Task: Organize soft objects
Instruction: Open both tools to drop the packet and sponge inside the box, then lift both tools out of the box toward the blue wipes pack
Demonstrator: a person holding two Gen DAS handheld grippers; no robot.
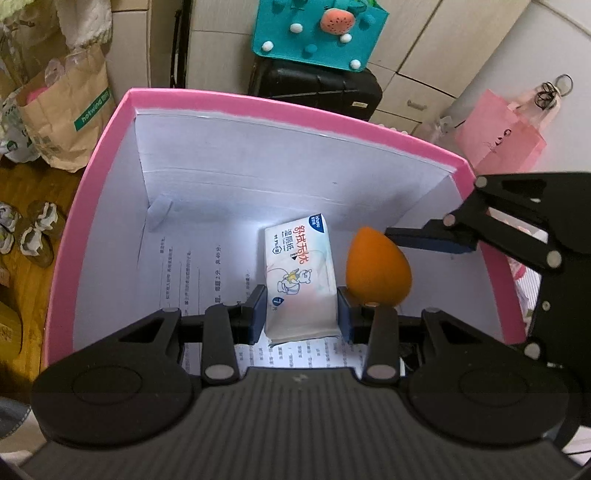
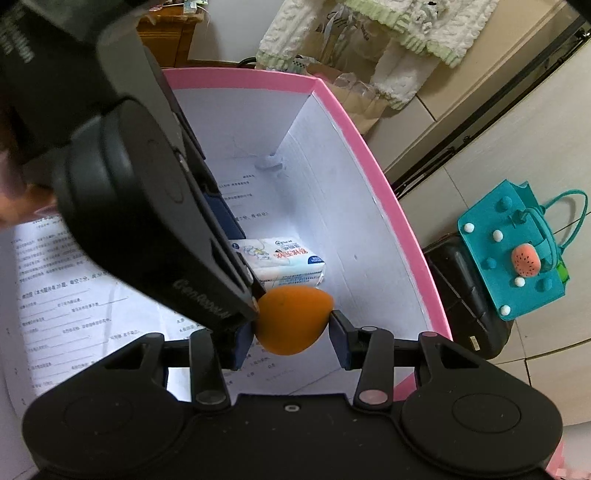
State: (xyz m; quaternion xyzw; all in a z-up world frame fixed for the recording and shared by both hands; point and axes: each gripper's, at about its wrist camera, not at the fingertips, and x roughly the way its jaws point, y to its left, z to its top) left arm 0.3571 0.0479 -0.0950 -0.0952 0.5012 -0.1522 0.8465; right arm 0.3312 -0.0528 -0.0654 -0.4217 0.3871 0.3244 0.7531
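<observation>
A white pack of wet wipes (image 1: 301, 280) with blue and red print sits between the pads of my left gripper (image 1: 301, 314), low inside the pink box (image 1: 280, 109). The pads touch both sides of the pack. An orange egg-shaped sponge (image 1: 376, 267) is beside it on the right. In the right wrist view my right gripper (image 2: 291, 336) has its pads on both sides of the sponge (image 2: 291, 319), just above the box floor. The wipes pack (image 2: 284, 260) lies behind it, and the left gripper body (image 2: 147, 206) crosses the upper left.
The box is lined with white printed paper (image 1: 207, 280). Outside it are a brown paper bag (image 1: 70, 110), a teal felt bag (image 1: 317, 33) on a black suitcase (image 1: 317, 88), a pink bag (image 1: 498, 136), and slippers (image 1: 37, 236) on the wooden floor.
</observation>
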